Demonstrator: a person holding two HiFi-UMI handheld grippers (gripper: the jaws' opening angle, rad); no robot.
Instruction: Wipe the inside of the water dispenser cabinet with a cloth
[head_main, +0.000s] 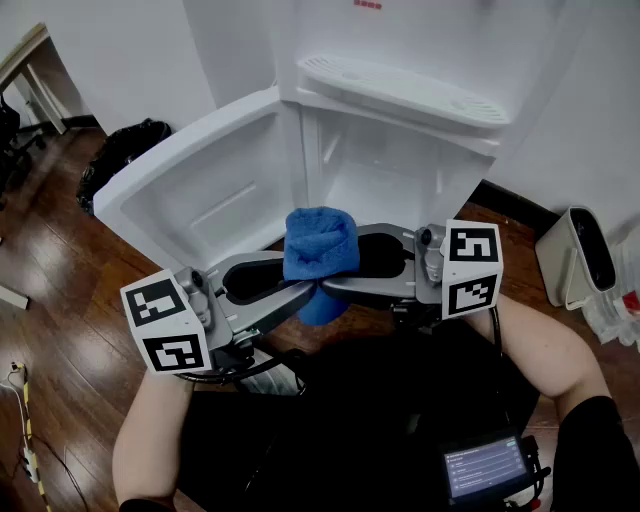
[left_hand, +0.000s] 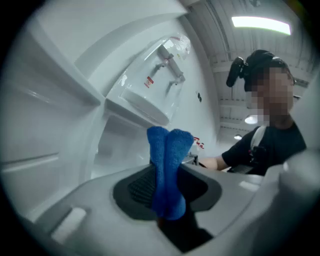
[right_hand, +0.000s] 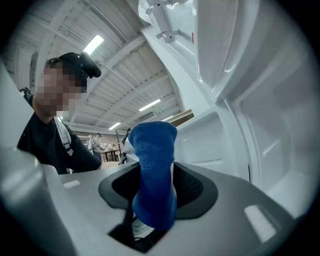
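A folded blue cloth (head_main: 320, 243) stands between my two grippers, which point at each other in front of the open water dispenser cabinet (head_main: 390, 185). My left gripper (head_main: 303, 292) comes from the lower left and is shut on the cloth (left_hand: 169, 165). My right gripper (head_main: 338, 283) comes from the right, and its pads sit round a thicker fold of the same cloth (right_hand: 152, 170). One end of the cloth hangs below the jaws. The cabinet door (head_main: 200, 190) is swung wide open to the left. The cabinet's white inside shows behind the cloth.
The dispenser's drip tray (head_main: 400, 90) juts out above the cabinet. A black bag (head_main: 120, 155) lies on the wooden floor (head_main: 50, 260) left of the door. A white bin (head_main: 580, 255) stands at the right. A small screen (head_main: 483, 467) sits at my waist.
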